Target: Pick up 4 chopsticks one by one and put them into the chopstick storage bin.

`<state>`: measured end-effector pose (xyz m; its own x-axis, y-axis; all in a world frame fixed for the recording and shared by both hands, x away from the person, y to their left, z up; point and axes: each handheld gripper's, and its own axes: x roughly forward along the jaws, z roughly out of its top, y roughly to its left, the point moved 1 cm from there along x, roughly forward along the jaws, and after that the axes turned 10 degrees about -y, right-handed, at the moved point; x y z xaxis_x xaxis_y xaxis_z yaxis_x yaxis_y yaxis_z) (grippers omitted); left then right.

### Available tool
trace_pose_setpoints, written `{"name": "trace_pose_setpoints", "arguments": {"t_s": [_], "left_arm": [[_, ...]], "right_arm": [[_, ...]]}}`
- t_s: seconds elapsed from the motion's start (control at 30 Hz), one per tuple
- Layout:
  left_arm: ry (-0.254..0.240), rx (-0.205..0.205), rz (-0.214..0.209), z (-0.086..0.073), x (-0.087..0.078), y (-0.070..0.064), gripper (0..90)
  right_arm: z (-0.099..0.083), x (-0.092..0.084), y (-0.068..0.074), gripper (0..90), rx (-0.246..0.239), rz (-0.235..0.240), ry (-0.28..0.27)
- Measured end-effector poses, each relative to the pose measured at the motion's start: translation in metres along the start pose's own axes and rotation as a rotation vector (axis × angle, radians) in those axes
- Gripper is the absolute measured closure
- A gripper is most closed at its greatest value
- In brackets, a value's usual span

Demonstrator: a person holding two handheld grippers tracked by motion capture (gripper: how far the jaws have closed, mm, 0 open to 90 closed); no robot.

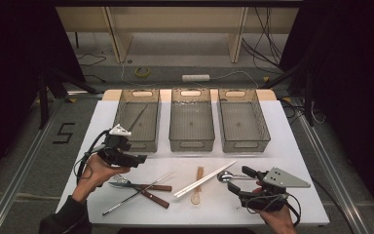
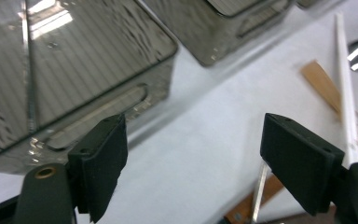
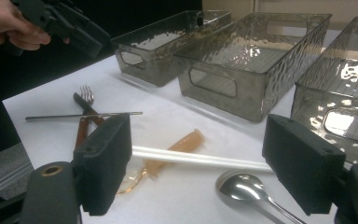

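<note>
Cutlery lies along the front of the white table (image 1: 282, 146): a wooden-handled fork (image 1: 126, 184), a metal chopstick (image 1: 137, 193) across it, white chopsticks (image 1: 205, 179), an amber spoon (image 1: 198, 187) and a metal spoon (image 1: 225, 176). My left gripper (image 1: 134, 155) hovers open above the fork, just in front of the left bin (image 1: 137, 119); its jaws (image 2: 193, 163) hold nothing. My right gripper (image 1: 240, 179) is open beside the metal spoon (image 3: 242, 186), whose bowl lies between the jaws (image 3: 196, 172), with the white chopsticks (image 3: 200, 158) just beyond.
Three translucent grey bins stand in a row at the back: the left one holds a metal chopstick (image 2: 28, 70); the middle bin (image 1: 191, 119) and right bin (image 1: 243, 119) look empty. Bare table lies between bins and cutlery. Cables lie on the floor behind.
</note>
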<state>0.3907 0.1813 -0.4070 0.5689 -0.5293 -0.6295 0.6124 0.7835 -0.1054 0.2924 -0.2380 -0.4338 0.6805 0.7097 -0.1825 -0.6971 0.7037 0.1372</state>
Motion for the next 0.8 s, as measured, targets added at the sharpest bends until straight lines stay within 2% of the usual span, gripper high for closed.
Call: {"name": "trace_pose_setpoints", "arguments": {"t_s": [0.17, 0.33, 0.47, 0.7, 0.8], "left_arm": [[0.049, 0.031, -0.030, -0.008, -0.002, -0.012, 22.0], [0.087, 0.037, -0.049, -0.015, 0.000, -0.020, 21.7], [0.115, 0.057, -0.065, -0.020, 0.001, -0.028, 21.4], [0.157, 0.066, -0.053, -0.030, 0.003, -0.032, 21.7], [0.188, 0.092, -0.038, -0.034, 0.003, -0.035, 22.9]], "right_arm": [[0.000, 0.000, 0.000, 24.9, 0.002, 0.001, 0.001], [0.000, 0.000, 0.000, 24.9, -0.001, 0.002, 0.002], [0.000, 0.001, 0.001, 24.9, -0.001, 0.001, 0.002], [0.000, 0.000, 0.000, 24.9, -0.001, 0.002, 0.001], [-0.001, 0.000, 0.001, 24.9, 0.000, 0.003, 0.004]]}}
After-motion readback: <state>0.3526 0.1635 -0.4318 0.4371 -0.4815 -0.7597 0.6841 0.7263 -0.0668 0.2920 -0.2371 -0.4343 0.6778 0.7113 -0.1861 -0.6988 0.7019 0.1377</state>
